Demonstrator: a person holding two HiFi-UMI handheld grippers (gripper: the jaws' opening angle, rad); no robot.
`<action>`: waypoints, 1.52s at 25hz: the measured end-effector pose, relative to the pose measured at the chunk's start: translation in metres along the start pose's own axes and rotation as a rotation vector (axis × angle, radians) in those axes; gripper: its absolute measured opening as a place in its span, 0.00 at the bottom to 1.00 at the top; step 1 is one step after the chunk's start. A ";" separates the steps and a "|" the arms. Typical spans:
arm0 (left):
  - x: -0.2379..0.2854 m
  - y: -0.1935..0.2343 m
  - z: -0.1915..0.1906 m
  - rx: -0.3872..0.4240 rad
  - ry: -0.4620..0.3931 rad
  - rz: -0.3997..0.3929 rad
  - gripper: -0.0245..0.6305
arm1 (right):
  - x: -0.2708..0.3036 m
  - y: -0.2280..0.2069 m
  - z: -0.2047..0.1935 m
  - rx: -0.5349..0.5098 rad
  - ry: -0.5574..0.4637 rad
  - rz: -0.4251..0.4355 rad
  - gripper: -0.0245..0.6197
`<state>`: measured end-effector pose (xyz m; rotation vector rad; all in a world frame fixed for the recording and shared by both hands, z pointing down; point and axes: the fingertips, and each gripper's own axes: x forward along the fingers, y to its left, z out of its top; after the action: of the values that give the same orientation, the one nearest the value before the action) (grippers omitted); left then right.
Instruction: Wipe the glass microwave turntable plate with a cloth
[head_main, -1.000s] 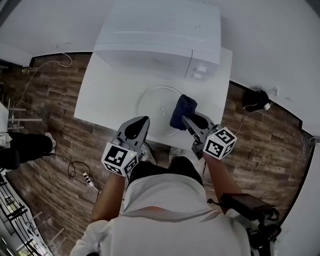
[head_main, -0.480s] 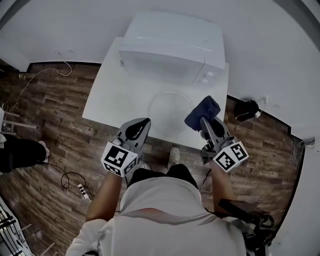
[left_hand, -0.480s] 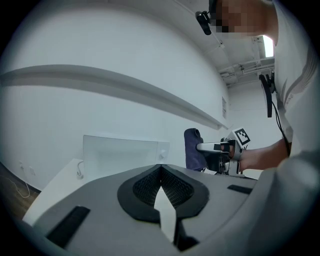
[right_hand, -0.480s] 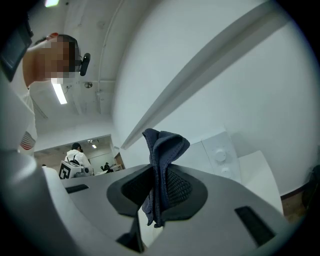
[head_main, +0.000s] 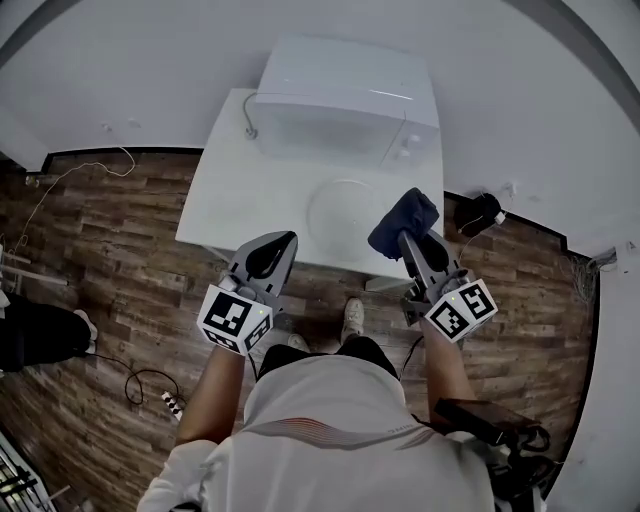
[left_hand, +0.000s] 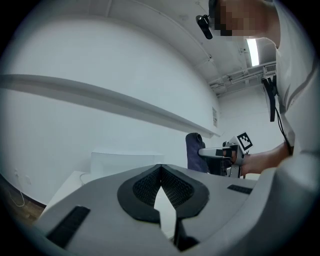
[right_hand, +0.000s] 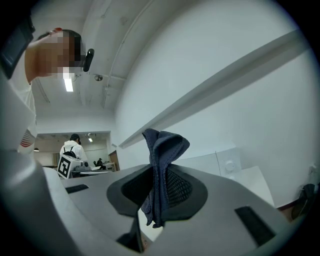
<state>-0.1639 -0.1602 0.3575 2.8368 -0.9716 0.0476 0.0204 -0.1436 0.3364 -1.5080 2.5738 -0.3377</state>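
The glass turntable plate lies flat on the white table, in front of the white microwave. My right gripper is shut on a dark blue cloth, held up over the plate's right rim; whether the cloth touches the glass I cannot tell. In the right gripper view the cloth sticks up from between the jaws. My left gripper hovers by the table's front edge, left of the plate, shut and empty. In the left gripper view its pads meet, with the cloth off to the right.
The table stands against a white wall on a wood floor. Cables and a power strip lie on the floor at the left. A dark object sits on the floor right of the table. A person's leg shows at the far left.
The right gripper has carried the cloth from over the plate's right part out to its right rim. The left gripper has barely moved. The table now looks further off.
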 end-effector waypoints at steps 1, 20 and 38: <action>-0.004 -0.002 0.002 0.001 -0.004 -0.006 0.05 | -0.003 0.006 0.002 -0.008 0.000 -0.001 0.13; 0.001 -0.057 0.052 0.027 -0.085 0.011 0.05 | -0.061 0.017 0.039 -0.151 0.012 0.045 0.13; 0.017 -0.094 0.051 0.042 -0.059 0.037 0.05 | -0.085 -0.003 0.043 -0.138 0.025 0.087 0.13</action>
<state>-0.0940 -0.1041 0.2965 2.8738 -1.0471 -0.0124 0.0742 -0.0757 0.2966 -1.4360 2.7237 -0.1729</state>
